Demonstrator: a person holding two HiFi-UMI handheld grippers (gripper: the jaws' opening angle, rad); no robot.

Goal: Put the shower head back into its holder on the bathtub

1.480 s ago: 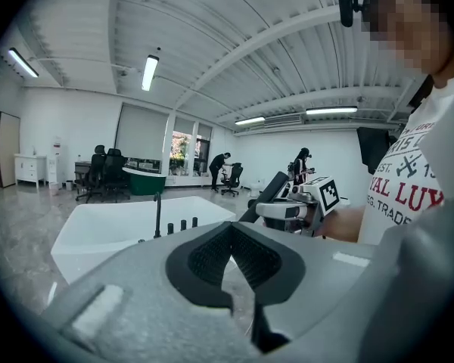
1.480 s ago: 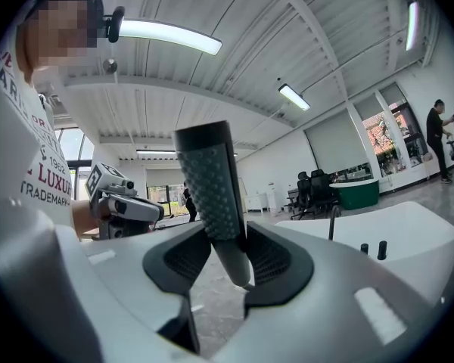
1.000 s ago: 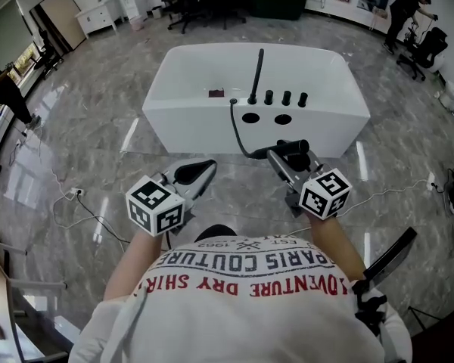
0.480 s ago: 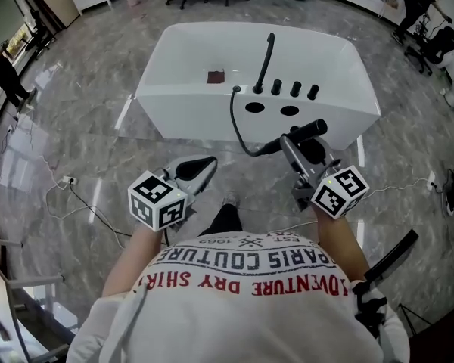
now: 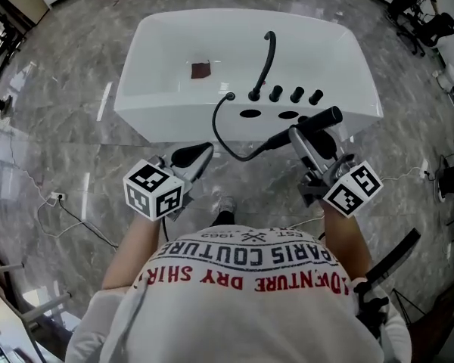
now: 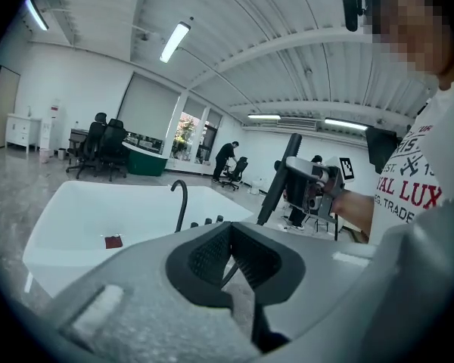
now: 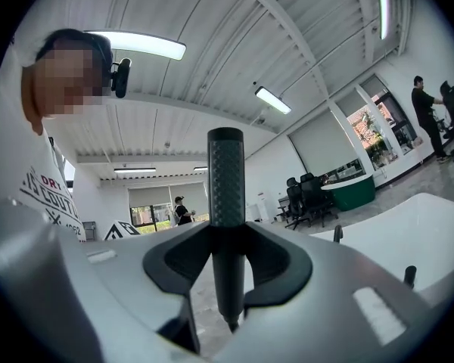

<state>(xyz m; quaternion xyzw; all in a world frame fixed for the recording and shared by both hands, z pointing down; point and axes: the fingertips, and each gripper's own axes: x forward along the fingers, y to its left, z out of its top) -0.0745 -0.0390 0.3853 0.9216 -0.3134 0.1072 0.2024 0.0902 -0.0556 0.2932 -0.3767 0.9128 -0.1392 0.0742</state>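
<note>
The white bathtub (image 5: 174,104) stands ahead, with a black faucet (image 5: 266,57), three black knobs (image 5: 296,94) and two dark holes (image 5: 250,114) on its near rim. My right gripper (image 5: 309,141) is shut on the black shower head (image 5: 320,119), which lies level just before the rim. Its hose (image 5: 221,136) loops down from the rim. In the right gripper view the shower head's handle (image 7: 225,203) stands upright between the pads. My left gripper (image 5: 191,159) is shut and empty, short of the tub's front wall. The left gripper view shows the tub (image 6: 83,218) and the shower head (image 6: 278,181).
A small dark red thing (image 5: 201,69) lies inside the tub. Cables (image 5: 68,206) trail over the marble floor at the left. A black stand (image 5: 386,257) sits near my right elbow. Office chairs (image 5: 427,21) and other people are farther off.
The tub has come nearer in the head view. Both grippers have moved forward toward its front wall, and the shower head now sits close to the rim's holes.
</note>
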